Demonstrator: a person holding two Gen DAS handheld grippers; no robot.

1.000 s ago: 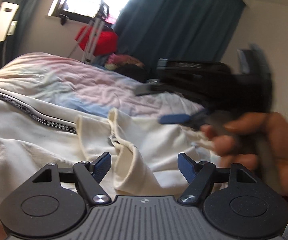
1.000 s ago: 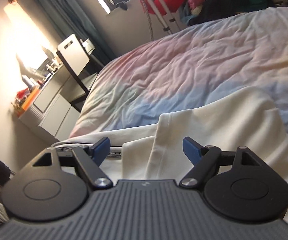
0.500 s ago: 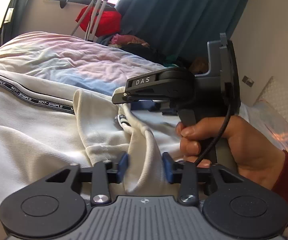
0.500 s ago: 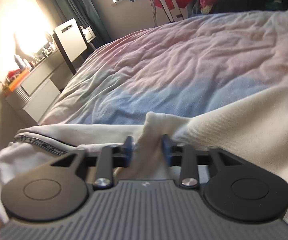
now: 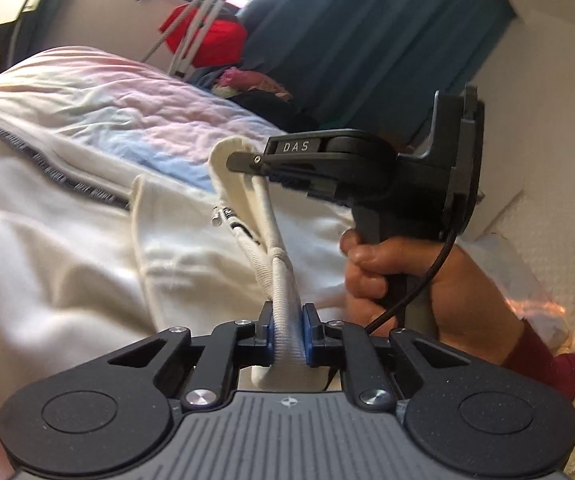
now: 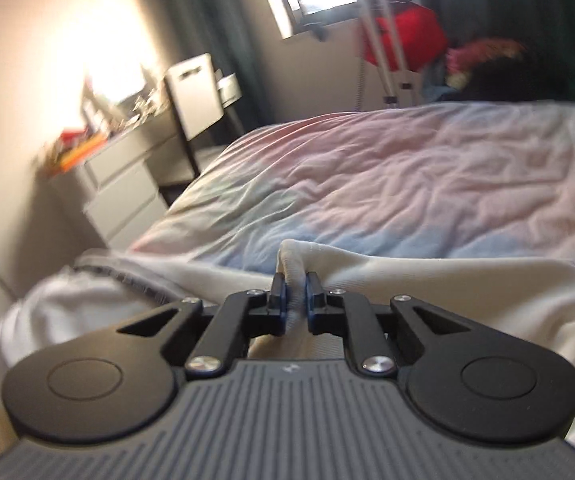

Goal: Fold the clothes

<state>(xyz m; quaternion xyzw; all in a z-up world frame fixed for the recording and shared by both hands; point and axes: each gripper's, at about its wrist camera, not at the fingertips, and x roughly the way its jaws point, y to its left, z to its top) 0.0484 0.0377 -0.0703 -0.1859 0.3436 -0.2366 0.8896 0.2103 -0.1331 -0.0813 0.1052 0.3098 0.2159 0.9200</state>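
A cream-white zip jacket (image 5: pixel 67 248) with a dark lettered stripe lies spread on the bed. My left gripper (image 5: pixel 286 334) is shut on its ribbed hem edge (image 5: pixel 283 280), lifted off the bed. My right gripper (image 6: pixel 295 300) is shut on a fold of the same jacket (image 6: pixel 407 280); it also shows in the left wrist view (image 5: pixel 255 166), held by a hand, pinching the cloth a little further along. The hem stretches taut between the two grippers.
The bed has a crumpled pastel pink-and-blue cover (image 6: pixel 387 176). A white drawer unit (image 6: pixel 123 196) and a chair (image 6: pixel 195 92) stand to the left of the bed. A red bag on a stand (image 5: pixel 207 36) and teal curtains (image 5: pixel 367 40) are beyond it.
Both grippers went from open to shut on the jacket's edge and have lifted it off the bed. The right gripper came in close beside the left.
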